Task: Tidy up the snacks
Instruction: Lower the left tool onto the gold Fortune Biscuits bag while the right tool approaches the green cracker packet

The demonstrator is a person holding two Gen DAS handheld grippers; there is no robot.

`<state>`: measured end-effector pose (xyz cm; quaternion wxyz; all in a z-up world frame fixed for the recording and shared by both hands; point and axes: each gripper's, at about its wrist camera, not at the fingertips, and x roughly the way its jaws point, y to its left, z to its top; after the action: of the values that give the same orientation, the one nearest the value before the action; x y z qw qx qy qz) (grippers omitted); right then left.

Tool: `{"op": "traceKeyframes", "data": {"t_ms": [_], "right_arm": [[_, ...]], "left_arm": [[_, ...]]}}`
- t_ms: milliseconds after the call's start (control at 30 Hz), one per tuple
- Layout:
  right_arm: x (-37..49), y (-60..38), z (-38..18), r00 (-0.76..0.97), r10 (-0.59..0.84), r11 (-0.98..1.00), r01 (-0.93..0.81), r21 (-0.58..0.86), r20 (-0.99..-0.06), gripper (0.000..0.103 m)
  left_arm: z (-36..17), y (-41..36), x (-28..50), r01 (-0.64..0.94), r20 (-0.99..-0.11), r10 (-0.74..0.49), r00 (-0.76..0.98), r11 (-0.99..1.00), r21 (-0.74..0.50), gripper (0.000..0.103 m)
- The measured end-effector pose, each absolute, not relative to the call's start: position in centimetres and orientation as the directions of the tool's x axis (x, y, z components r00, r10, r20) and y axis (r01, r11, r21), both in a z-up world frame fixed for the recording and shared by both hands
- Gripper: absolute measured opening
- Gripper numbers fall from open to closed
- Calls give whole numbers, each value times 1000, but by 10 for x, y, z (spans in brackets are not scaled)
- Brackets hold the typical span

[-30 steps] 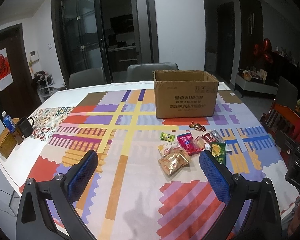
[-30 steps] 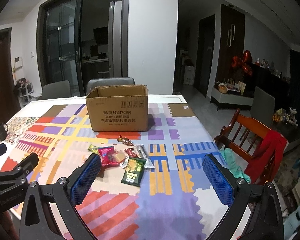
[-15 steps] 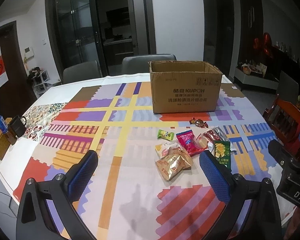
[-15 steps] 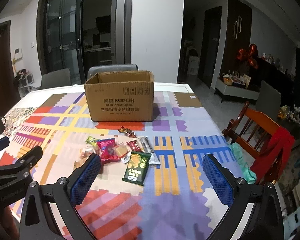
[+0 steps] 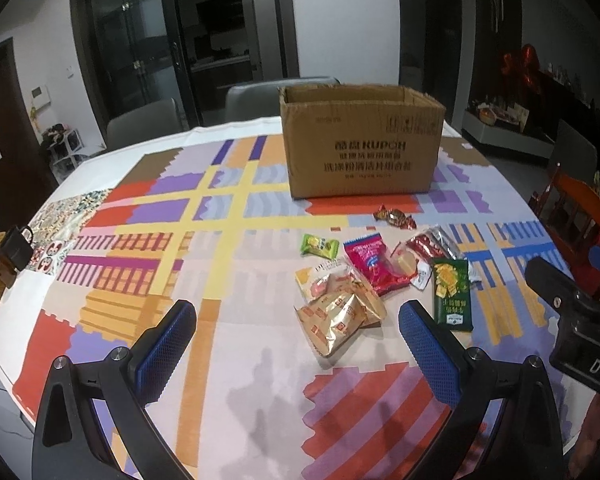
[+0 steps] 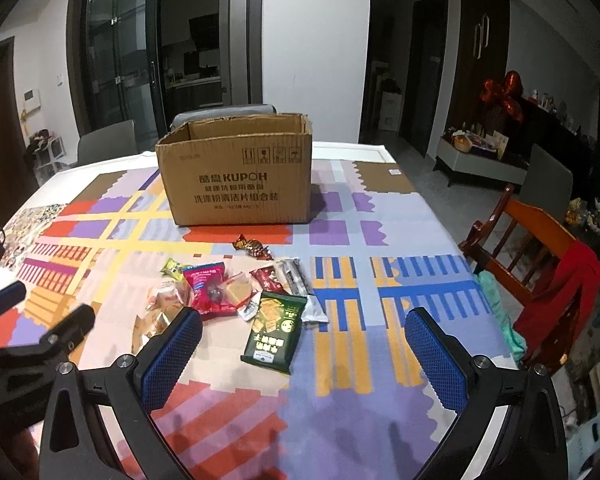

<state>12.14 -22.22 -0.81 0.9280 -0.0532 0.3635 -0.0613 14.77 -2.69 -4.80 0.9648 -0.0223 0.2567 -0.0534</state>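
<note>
An open cardboard box (image 5: 362,142) (image 6: 238,174) stands at the far side of the table. In front of it lies a loose pile of snack packets: a green cracker pack (image 5: 451,294) (image 6: 275,326), a pink pack (image 5: 372,262) (image 6: 206,286), gold packs (image 5: 336,316), a small green candy (image 5: 319,245) and a red-gold candy (image 5: 394,216) (image 6: 253,246). My left gripper (image 5: 298,344) hovers open just short of the gold packs. My right gripper (image 6: 302,354) is open above the table, with the green cracker pack between and beyond its fingers. Neither holds anything.
A patterned cloth (image 5: 220,216) covers the table. A wicker basket and dark cup (image 5: 14,246) sit at the left edge. Grey chairs (image 5: 260,94) stand behind the box. A wooden chair with a red garment (image 6: 540,256) is at the right.
Both grippers have moved forward and lower toward the snack pile; the box and snacks look larger. The snacks have not moved.
</note>
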Motion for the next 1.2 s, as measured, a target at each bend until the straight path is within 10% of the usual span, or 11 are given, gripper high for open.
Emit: {"op": "traceKeyframes", "data": {"t_ms": [1200], "right_arm": [[201,-230,-97,552,-128,991,36,-130,-824,99]], "left_arm": [[-147,-80,193,222,-749,-200,632,972,-73,92]]}}
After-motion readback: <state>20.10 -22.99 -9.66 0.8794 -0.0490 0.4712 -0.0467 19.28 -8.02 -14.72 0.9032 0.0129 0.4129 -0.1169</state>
